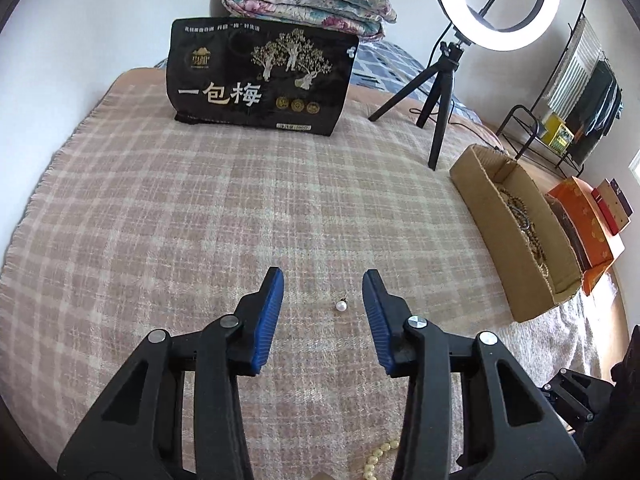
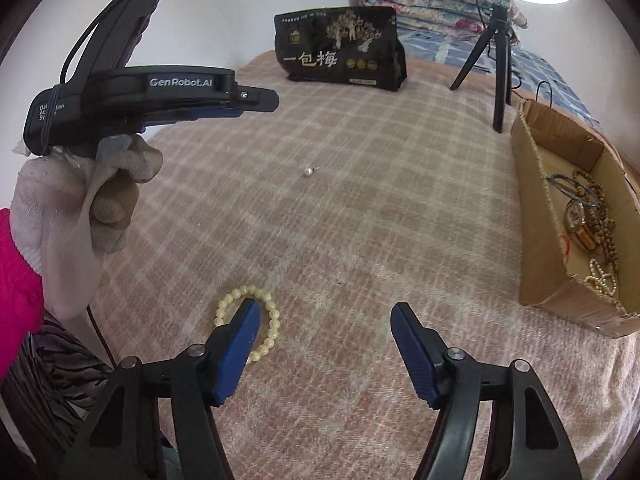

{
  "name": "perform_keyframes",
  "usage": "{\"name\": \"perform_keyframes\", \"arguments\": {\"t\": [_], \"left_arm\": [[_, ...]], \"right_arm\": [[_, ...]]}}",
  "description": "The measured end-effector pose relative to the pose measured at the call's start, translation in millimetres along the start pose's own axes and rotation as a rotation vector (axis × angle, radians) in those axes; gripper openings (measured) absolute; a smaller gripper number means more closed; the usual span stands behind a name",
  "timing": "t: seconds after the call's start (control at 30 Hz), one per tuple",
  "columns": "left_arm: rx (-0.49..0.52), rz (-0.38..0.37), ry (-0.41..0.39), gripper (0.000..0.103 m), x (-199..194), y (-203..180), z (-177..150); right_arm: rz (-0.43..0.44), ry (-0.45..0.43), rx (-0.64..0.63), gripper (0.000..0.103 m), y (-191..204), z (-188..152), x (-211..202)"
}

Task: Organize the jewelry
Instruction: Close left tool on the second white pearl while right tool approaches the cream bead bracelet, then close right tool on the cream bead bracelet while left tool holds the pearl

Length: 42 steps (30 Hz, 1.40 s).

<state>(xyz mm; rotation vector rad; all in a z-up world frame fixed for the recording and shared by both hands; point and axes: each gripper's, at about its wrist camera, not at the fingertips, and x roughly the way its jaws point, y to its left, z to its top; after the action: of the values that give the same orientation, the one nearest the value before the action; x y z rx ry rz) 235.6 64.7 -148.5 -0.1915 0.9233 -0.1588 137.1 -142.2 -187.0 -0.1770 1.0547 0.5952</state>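
A small pearl earring (image 1: 341, 305) lies on the plaid blanket (image 1: 200, 208), between the blue pads of my left gripper (image 1: 323, 280), which is open and not touching it. The same earring (image 2: 309, 171) shows farther off in the right wrist view. A cream bead bracelet (image 2: 266, 316) lies on the blanket; my right gripper (image 2: 326, 314) is open above it, its left fingertip (image 2: 248, 320) covering part of the ring. Part of the bracelet (image 1: 376, 460) peeks in at the bottom of the left wrist view. A gloved hand (image 2: 80, 200) holds the left gripper body (image 2: 152, 96).
An open cardboard box (image 2: 536, 216) with several necklaces and bracelets sits at the right; the same box (image 1: 492, 216) appears in the left view. A black snack bag (image 1: 260, 76), a ring light on a tripod (image 1: 440, 92) and a folded quilt (image 1: 308, 0) stand at the back.
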Motion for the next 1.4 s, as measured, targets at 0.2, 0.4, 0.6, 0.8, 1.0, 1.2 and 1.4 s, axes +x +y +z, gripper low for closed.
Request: {"name": "perform_keyframes", "arguments": {"t": [0.2,0.4,0.6,0.8,1.0,1.2,1.4], "left_arm": [[0.052,0.009,0.058,0.032,29,-12,-10],[0.097,0.012,0.088,0.028,47,-22,-14],[0.122,0.016,0.11,0.027,58,-25,-20],[0.131,0.013,0.119,0.022,64,-24,-22],[0.151,0.013,0.117,0.022,64,-26,-22],[0.16,0.015,0.12,0.016,67,-26,-20],[0.179,0.012,0.125,0.007,70,-28,-21]], "right_arm": [[0.018,0.04,-0.019,0.062,9,-2,20],[0.025,0.064,-0.038,0.051,14,-2,33],[0.031,0.072,-0.054,0.046,17,1,41],[0.024,0.077,-0.076,0.042,22,1,43],[0.021,0.079,-0.077,0.04,22,1,44],[0.022,0.081,-0.079,0.039,23,1,45],[0.008,0.087,-0.118,0.036,31,-1,48]]}}
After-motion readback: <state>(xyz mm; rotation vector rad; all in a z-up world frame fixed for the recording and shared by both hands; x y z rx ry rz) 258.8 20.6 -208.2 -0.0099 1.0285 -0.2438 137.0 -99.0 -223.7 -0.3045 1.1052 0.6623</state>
